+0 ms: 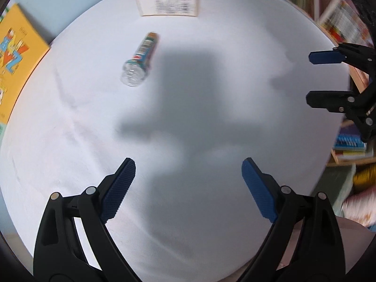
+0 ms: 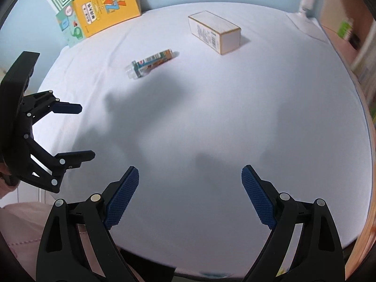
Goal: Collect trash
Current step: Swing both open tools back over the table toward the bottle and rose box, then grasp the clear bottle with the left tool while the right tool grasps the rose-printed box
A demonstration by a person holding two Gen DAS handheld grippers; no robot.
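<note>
both grippers spread wide, empty, bottle and box well ahead

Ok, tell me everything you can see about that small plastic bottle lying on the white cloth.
The small clear plastic bottle with a colourful printed label lies on its side on the white tablecloth, touching nothing else. The label wraps most of its body in orange, green and blue; the ribbed clear end, bare of label, points toward the grippers. It looks empty, though blur hides detail. It sits apart from the white cardboard box further back, and both open grippers are well short of it.
</note>
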